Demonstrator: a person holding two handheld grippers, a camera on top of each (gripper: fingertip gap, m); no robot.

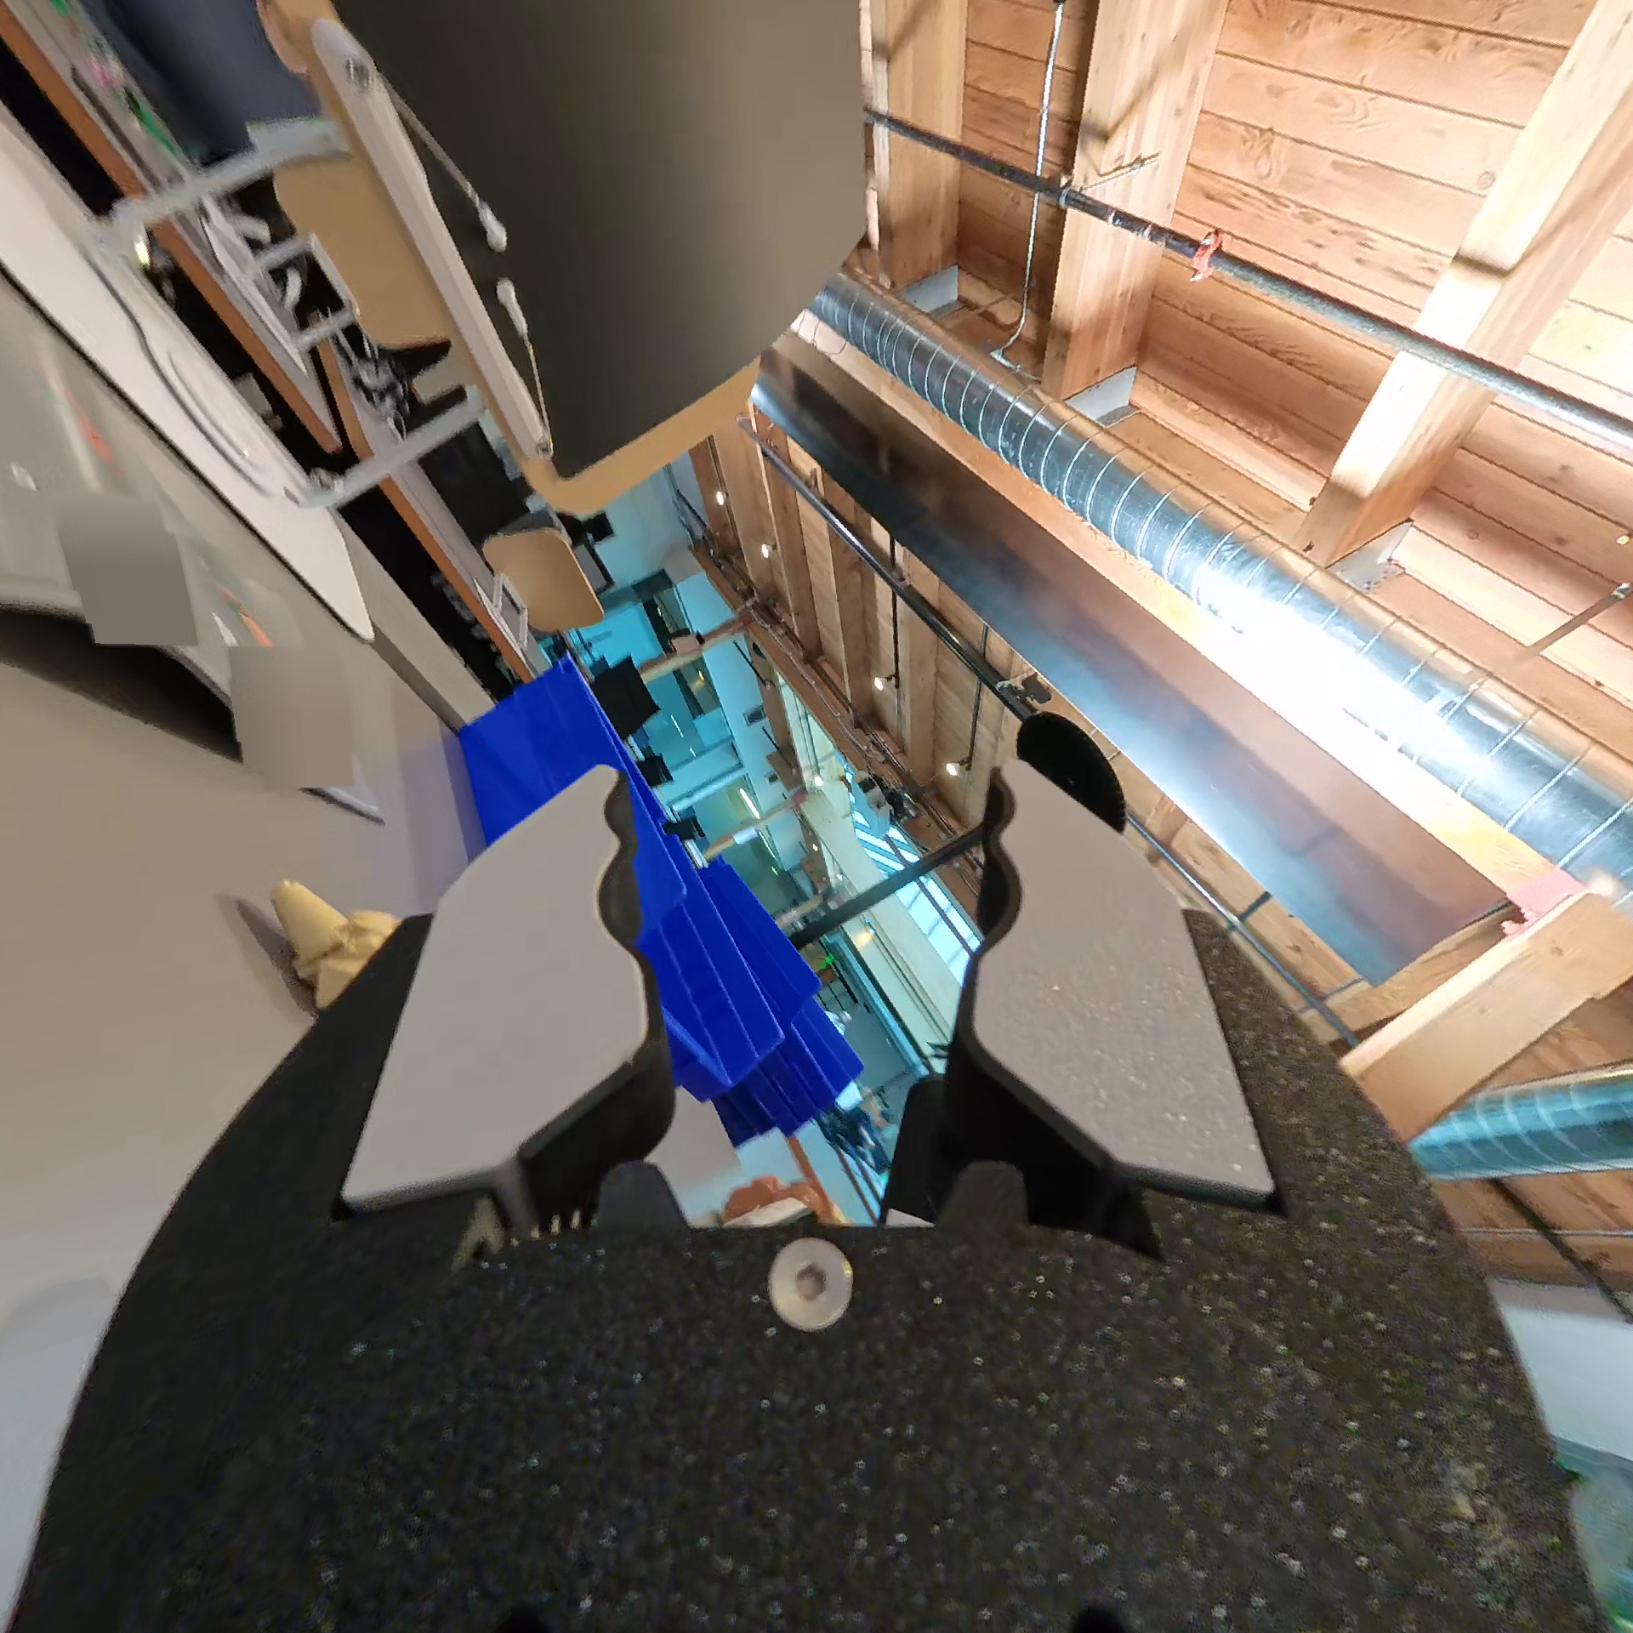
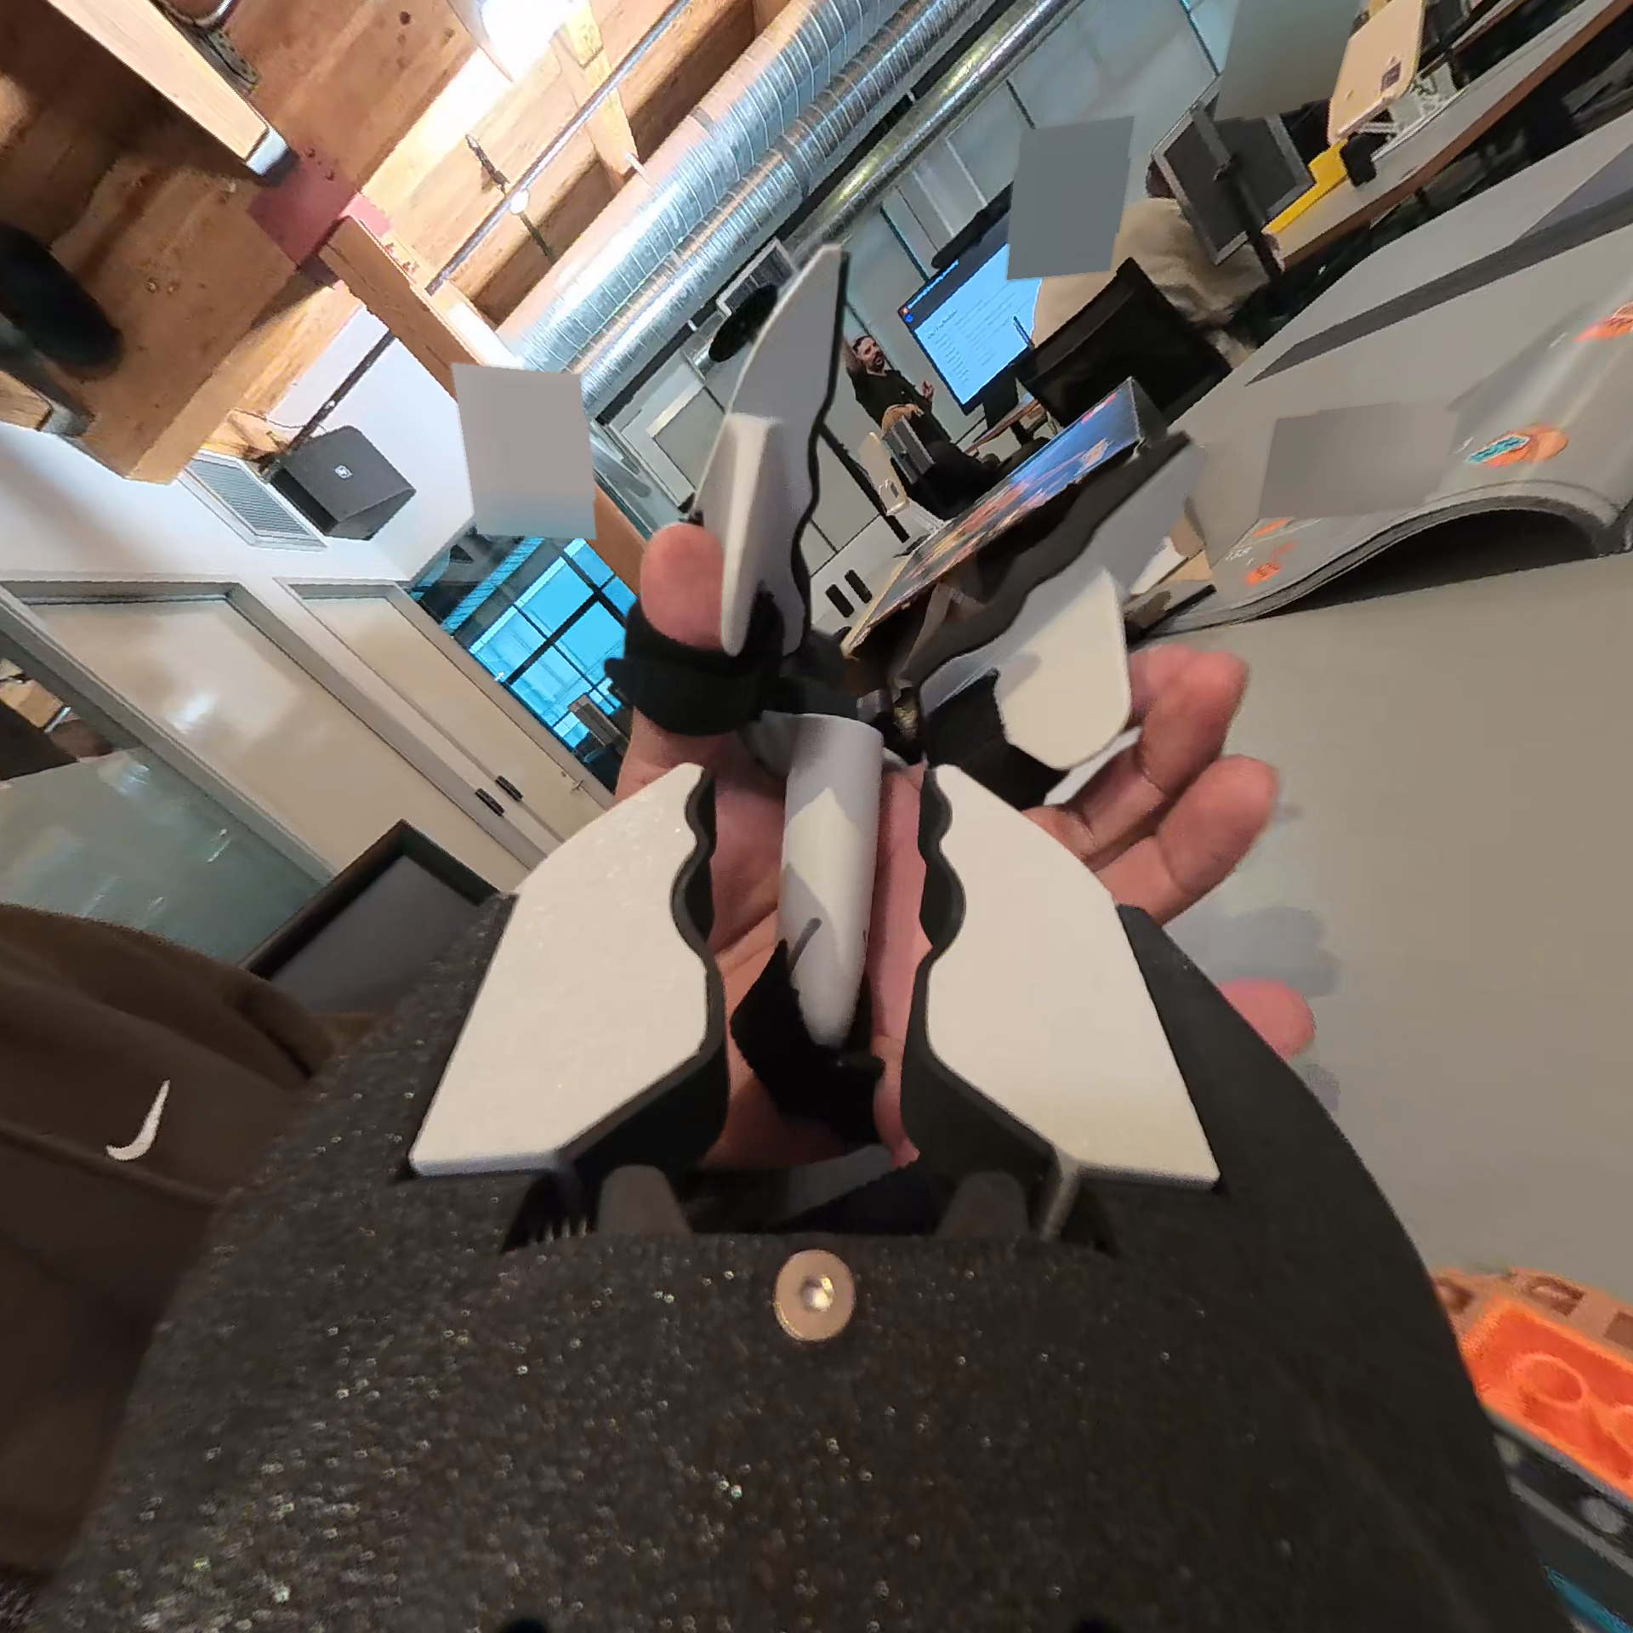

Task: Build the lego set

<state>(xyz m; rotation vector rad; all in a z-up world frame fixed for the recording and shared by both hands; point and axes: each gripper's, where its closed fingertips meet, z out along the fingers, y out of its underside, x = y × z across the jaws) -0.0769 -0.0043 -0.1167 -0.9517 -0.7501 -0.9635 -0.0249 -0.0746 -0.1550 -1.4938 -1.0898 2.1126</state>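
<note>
Lego pieces, orange and tan with round studs (image 2: 1555,1378), lie in a dark tray at the lower right corner of the right wrist view, on the grey table (image 2: 1458,795) just right of the right gripper (image 2: 817,813); its contents are otherwise too blurred to tell. The right gripper's grey fingers stand apart around nothing, pointing at the open palm of the person's hand (image 2: 1140,795), which is strapped to the left gripper. The left gripper (image 1: 800,822) tilts up toward the wooden ceiling, jaws wide apart and empty, with stacked blue plastic bins (image 1: 742,981) beyond.
</note>
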